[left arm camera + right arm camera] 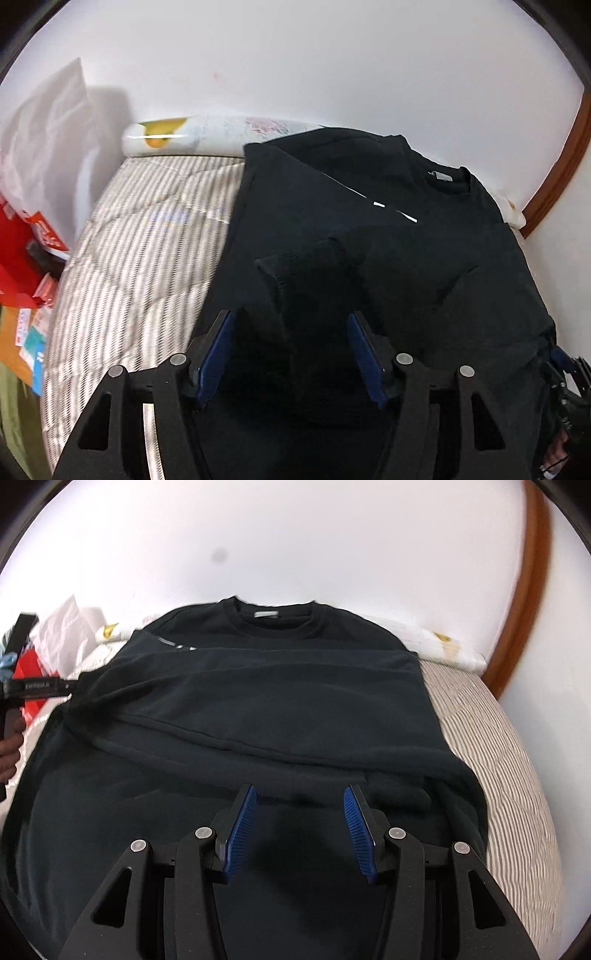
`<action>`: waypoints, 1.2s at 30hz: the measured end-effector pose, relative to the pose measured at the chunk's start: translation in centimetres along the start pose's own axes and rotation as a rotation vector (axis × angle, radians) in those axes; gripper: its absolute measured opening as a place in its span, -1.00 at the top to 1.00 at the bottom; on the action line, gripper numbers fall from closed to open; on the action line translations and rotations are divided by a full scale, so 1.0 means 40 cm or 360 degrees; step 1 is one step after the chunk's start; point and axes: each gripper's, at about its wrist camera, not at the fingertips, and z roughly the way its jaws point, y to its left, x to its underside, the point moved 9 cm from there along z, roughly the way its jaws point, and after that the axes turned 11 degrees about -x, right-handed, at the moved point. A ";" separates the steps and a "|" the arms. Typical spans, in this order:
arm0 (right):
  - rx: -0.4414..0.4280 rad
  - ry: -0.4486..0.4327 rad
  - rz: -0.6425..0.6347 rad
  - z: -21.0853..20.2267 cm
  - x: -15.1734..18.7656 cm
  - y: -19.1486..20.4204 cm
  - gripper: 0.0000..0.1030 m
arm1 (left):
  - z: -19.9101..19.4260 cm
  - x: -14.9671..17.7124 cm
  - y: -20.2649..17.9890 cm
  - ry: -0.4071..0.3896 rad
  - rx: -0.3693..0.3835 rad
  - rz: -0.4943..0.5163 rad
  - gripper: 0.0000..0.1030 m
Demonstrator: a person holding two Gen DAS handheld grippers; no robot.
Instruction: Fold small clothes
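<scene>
Right wrist: right hand-held gripper (299, 794) (pads apart) hovers over sweatshirt (258, 701).

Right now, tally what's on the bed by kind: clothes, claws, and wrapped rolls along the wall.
Black sweatshirt: 1
Claws, left claw and right claw, both open over the sweatshirt: 2
Plastic-wrapped roll against the wall: 1
Total: 4

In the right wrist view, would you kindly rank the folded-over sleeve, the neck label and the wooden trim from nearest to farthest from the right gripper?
1. Folded-over sleeve, lying across the black sweatshirt just ahead of the right gripper.
2. Neck label, inside the collar, farther up the middle.
3. Wooden trim, on the wall at upper right.
</scene>
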 end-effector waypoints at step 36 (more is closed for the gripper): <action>-0.0021 0.0011 0.0030 0.096 -0.055 -0.077 0.28 | -0.014 -0.004 0.052 0.0049 -0.0073 -0.0002 0.54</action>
